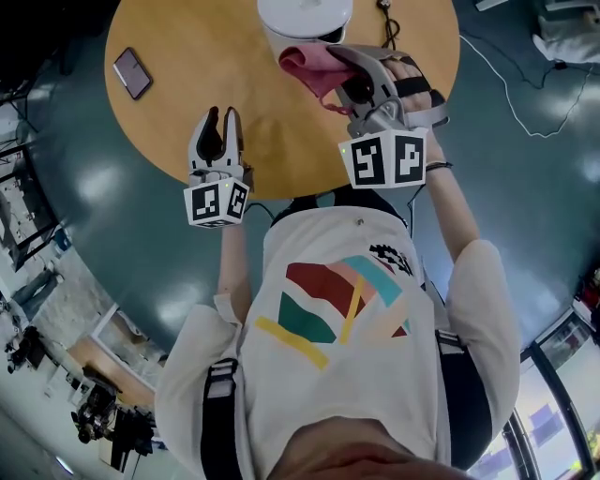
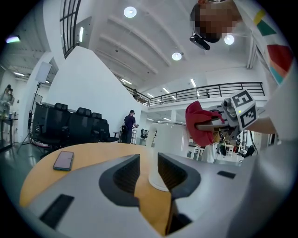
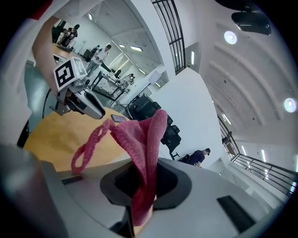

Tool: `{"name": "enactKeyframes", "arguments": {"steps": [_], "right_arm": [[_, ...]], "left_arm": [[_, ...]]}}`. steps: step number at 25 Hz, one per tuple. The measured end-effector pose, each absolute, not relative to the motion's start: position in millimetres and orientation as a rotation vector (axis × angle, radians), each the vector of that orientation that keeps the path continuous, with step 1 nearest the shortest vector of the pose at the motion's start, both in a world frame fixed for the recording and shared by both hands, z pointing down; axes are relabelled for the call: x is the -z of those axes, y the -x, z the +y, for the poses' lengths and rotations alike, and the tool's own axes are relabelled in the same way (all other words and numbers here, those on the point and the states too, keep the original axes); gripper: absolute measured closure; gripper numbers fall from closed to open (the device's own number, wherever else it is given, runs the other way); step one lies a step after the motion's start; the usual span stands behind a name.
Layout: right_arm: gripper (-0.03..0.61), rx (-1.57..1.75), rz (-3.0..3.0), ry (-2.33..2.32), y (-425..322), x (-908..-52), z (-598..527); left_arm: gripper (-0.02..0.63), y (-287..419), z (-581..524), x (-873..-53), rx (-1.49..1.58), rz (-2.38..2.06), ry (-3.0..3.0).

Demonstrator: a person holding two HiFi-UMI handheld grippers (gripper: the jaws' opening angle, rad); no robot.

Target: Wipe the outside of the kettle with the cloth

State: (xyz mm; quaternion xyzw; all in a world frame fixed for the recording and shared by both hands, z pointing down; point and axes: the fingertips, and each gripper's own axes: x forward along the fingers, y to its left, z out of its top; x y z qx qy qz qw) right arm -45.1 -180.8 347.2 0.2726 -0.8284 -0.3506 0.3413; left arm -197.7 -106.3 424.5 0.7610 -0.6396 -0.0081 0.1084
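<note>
Whereas the head view shows only the top of the white kettle (image 1: 305, 19), at the far edge of the round wooden table (image 1: 187, 103), the left gripper view shows its side: a smooth, pale, upright body standing on the tabletop, with its handle on the side toward the phone (image 1: 132, 72).

The right gripper view alone shows the grip closely. The right gripper (image 3: 142, 179) has its jaws closed on a pink knitted cloth (image 3: 139, 148), which rises between them in a fold, with a loop of edging trailing aside.

In the head view the cloth hangs at the kettle's near rim; whether it touches cannot be told.

The left gripper (image 1: 222, 117) is nearer the person than the kettle and well apart from it. Its jaws stand partly apart with nothing between them.

The phone lies left of the kettle, well apart.
</note>
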Motion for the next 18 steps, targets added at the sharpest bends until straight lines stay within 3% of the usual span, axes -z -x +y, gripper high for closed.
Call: {"name": "enactKeyframes", "arguments": {"steps": [11,18], "right_arm": [[0.54,1.076,-1.968,-0.589,-5.0,-386.9,-201.6],[0.54,1.181,-1.939,-0.549,6.4,-395.5,-228.0]], "left_arm": [[0.449,186.8,-111.9,-428.4,0.023,-1.855,-2.237],[0.449,180.3,-116.8,-428.9,0.014,-1.862,-2.219]]}}
